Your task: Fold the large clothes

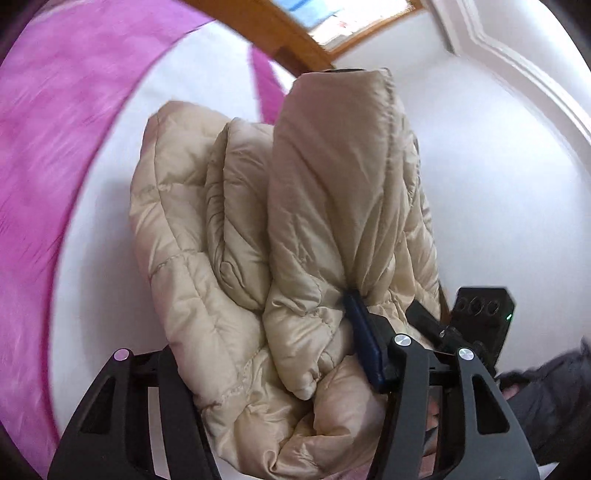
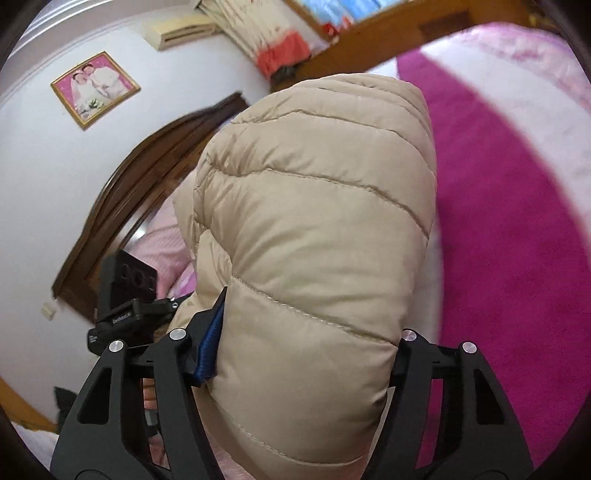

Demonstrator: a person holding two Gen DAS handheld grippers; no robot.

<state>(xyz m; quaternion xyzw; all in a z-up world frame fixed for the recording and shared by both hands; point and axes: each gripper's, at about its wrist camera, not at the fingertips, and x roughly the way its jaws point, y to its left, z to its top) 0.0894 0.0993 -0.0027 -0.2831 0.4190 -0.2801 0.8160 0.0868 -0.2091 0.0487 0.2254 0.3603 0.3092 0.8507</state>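
Two handheld grippers clamp a bundled beige puffer jacket [image 1: 280, 229] and hold it above a bed. Nearest the left wrist camera, the left gripper [image 1: 266, 373] has its black, triangular-framed fingers pressed into the bunched lower folds; its blue pad [image 1: 364, 339] bites into the quilted fabric on the right side, while the left pad is buried under the padding. The right wrist camera shows the right gripper [image 2: 306, 354] likewise closed on a thick fold of the jacket, with one blue pad [image 2: 210, 343] dug into the stuffing and the other hidden behind the bulge.

The left view shows the garment's glossy, crinkled side, folded into several soft upright lobes with stitched seams. The right view shows only one smooth, matte, rounded panel crossed by curved quilting lines, which fills most of the frame.

Each camera catches the opposite gripper's black boxy camera mount [image 1: 480, 314] beside the jacket, and the left view adds a dark sleeve [image 1: 546, 398] at its right edge.

Beyond, a magenta and white bedspread [image 2: 517, 184] lies under the bundle. Only the right view takes in the dark wooden headboard [image 2: 122, 206], a gilt-framed photograph [image 2: 95, 88] on the pale wall, a wall air conditioner [image 2: 177, 31] and a red-hemmed curtain [image 2: 273, 48].
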